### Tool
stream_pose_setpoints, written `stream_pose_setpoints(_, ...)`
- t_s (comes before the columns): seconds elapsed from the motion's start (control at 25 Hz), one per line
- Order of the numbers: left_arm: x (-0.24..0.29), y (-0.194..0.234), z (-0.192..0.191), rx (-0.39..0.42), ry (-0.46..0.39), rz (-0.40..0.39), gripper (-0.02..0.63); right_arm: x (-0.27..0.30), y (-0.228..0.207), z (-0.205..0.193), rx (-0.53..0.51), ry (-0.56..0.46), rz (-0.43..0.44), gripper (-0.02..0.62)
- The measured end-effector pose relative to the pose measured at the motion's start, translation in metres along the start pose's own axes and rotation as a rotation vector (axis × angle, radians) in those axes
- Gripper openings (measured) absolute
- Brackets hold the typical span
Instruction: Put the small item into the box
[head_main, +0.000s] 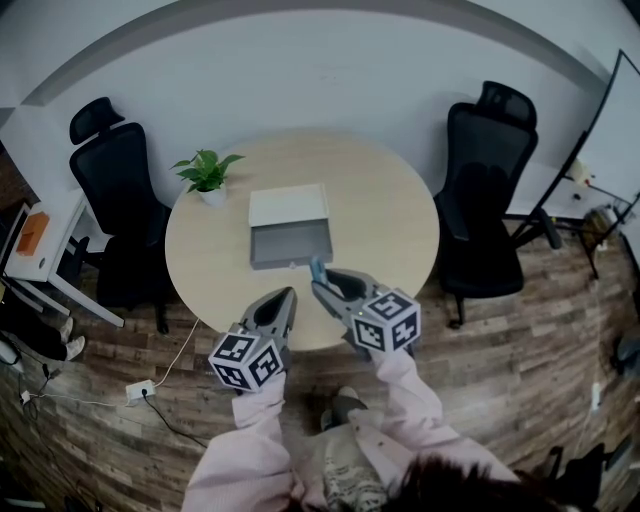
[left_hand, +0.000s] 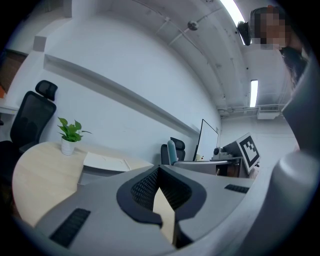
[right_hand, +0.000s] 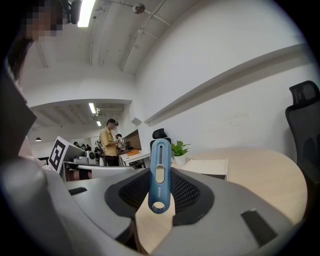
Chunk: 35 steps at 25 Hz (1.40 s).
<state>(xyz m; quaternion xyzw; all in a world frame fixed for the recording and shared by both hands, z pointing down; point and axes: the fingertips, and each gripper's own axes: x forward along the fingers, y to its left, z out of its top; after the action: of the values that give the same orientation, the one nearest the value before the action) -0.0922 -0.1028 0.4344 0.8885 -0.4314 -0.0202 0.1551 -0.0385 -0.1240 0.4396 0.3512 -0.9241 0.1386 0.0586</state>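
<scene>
A small blue item (right_hand: 160, 175) is clamped upright between the pads of the right gripper (head_main: 329, 287), whose jaws are held partly apart by it. It is seen as a slim, round-ended plastic bar with a long slot near the top, a pale oval button in the middle and a round hole at the lower end. Directly ahead of the jaw tips an open grey box (head_main: 290, 246) is found, its near wall just beyond the item; whether the two touch cannot be told. A white lid (head_main: 288, 207) lies against the box's far side. Further ahead and to the left a potted plant (head_main: 207, 176) is set on the round table (head_main: 400, 220). Close on the left, the left gripper (head_main: 280, 306) is held over the table's near edge, jaws brought together on nothing. Black office chairs (head_main: 486, 190) are placed beyond the table on both sides.
</scene>
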Motion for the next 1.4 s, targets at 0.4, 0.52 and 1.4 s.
stream_pose_setpoints(0.4, 0.024, 0.01, 0.002, -0.014, 0.014, 0.015, 0.011, 0.015, -0.023, 0.004, 0.012, 0.024, 0.018, 0.126)
stream_pose_setpoints(0.52, 0.032, 0.017, 0.003, -0.02, 0.018, 0.027, 0.011, 0.024, -0.031, 0.006, 0.016, 0.032, 0.031, 0.126)
stream_pose_setpoints(1.4, 0.09, 0.066, 0.008, -0.069, 0.022, 0.091, 0.011, 0.081, -0.079, 0.016, 0.019, 0.098, 0.117, 0.126)
